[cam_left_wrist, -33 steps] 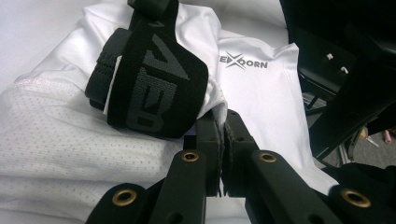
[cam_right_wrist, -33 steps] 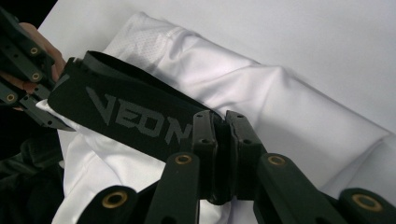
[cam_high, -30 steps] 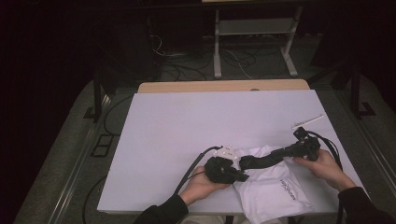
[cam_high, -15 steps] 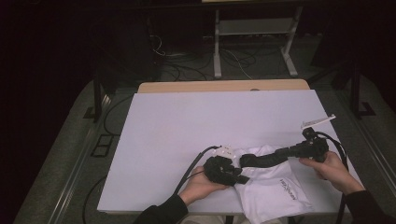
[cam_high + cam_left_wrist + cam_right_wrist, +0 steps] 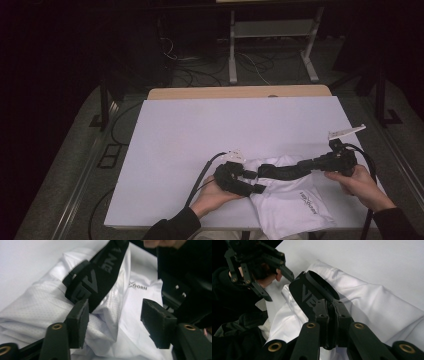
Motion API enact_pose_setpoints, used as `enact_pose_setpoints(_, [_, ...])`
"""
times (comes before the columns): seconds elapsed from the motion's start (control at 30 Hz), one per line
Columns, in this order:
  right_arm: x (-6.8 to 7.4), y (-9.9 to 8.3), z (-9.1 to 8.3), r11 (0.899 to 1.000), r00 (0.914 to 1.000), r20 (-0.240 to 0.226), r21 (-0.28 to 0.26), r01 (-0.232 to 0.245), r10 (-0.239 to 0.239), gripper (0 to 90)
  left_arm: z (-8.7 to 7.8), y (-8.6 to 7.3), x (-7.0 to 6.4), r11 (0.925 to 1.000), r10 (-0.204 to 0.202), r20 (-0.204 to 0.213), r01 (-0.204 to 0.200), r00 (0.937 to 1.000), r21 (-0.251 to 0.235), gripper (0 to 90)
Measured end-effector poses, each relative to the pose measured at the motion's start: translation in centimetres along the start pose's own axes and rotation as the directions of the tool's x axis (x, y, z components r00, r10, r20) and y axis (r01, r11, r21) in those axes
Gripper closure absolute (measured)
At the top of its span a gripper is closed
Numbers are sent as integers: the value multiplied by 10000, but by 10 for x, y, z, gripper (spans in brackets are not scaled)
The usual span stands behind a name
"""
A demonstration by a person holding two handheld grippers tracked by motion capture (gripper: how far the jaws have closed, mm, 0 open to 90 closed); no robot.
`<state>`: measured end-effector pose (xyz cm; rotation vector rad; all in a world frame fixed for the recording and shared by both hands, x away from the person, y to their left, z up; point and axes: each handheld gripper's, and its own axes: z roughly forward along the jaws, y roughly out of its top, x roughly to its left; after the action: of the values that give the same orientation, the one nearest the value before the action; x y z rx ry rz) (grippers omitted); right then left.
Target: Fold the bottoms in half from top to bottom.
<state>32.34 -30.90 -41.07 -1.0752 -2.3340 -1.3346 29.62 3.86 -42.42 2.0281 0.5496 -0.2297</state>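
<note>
A white shirt (image 5: pixel 295 200) lies crumpled on the near right part of the white table (image 5: pixel 225 125). A black strap (image 5: pixel 282 171) with grey letters runs across it. My right gripper (image 5: pixel 314 164) is shut on that strap (image 5: pixel 305 293), holding its looped end above the fabric (image 5: pixel 374 307). My left gripper (image 5: pixel 256 181) stands open just over the shirt (image 5: pixel 37 307), the strap (image 5: pixel 97 280) passing beyond its left pad (image 5: pixel 78 320). Nothing lies between its jaws but cloth. A small printed logo (image 5: pixel 138 287) shows on the shirt.
A hand grips each gripper at the table's front edge, cables trailing off. A wooden strip (image 5: pixel 240 92) borders the far edge. Behind the table stand a white metal frame (image 5: pixel 270 30) and loose floor cables (image 5: pixel 190 65). In the right gripper view the left gripper (image 5: pixel 278 287) sits upper left.
My right gripper has drawn to the right and slightly up, stretching the black strap out over the shirt. The left gripper has stayed put.
</note>
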Motion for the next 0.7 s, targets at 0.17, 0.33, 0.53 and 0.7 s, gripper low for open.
enact_pose_setpoints(0.17, [3,-1,0,9999,9998,-141,35,139,-139,825,-7,3,6,9987,-248,-145,242,9996,-447,307])
enact_pose_setpoints(0.33, [4,-2,-1,9998,9997,-178,47,196,-195,825,-15,7,13,9954,-430,-400,393,9983,-876,240])
enact_pose_setpoints(0.53, [5,-4,-3,9997,9994,-230,61,255,-253,825,-24,9,20,9912,-622,-667,538,9958,-1212,142])
enact_pose_setpoints(0.7, [7,-6,-4,9993,9989,-341,190,334,-328,825,-28,8,25,9903,-638,-983,509,9931,-1291,75])
